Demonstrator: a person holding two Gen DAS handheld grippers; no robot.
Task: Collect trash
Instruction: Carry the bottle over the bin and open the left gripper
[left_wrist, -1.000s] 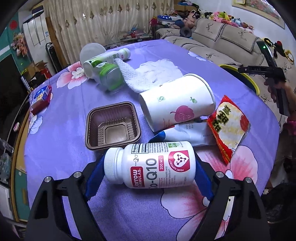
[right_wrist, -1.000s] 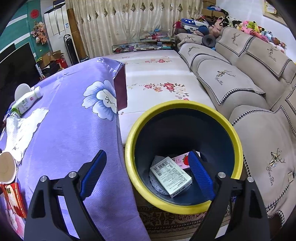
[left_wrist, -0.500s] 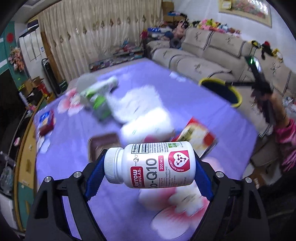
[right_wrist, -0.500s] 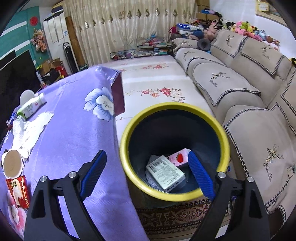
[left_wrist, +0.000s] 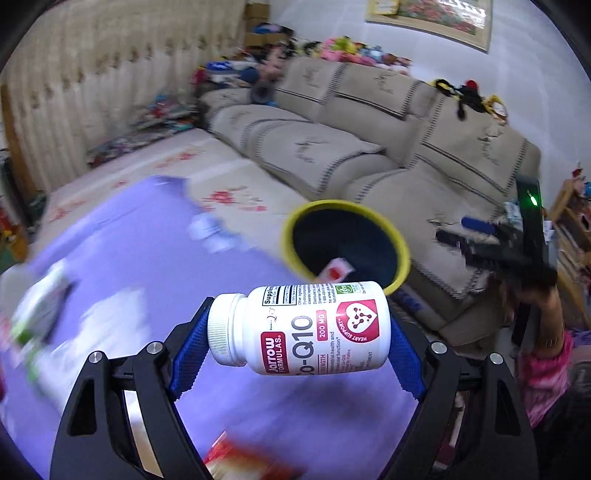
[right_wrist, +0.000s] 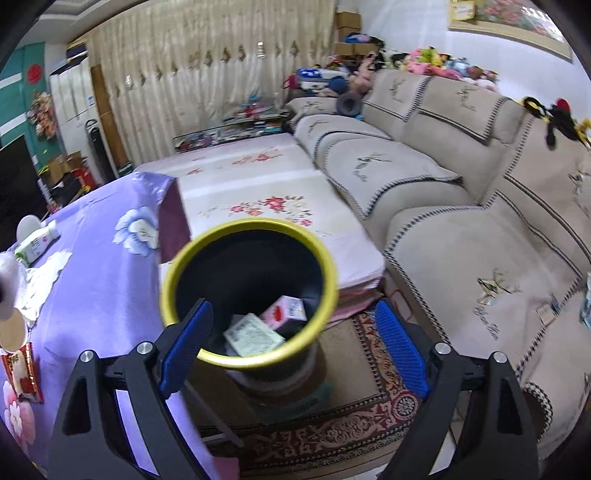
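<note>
We've got the Co-Q10 supplement bottle (left_wrist: 306, 328) lying crosswise, pinched cap-to-base between our left gripper (left_wrist: 295, 347) pads, near the yellow-rimmed bin (left_wrist: 345, 243); our right gripper (right_wrist: 295, 341) gapes empty.

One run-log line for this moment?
left gripper: shut on supplement bottle | right gripper: open, empty | bin: two boxes inside

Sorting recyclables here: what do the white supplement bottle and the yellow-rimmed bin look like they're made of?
The supplement bottle looks like glossy white plastic: smooth moulded body, ribbed screw cap, and a printed label that may be paper or film. The bin has a shiny yellow rim and dark inner wall, probably plastic, though painted metal cannot be ruled out.
</note>
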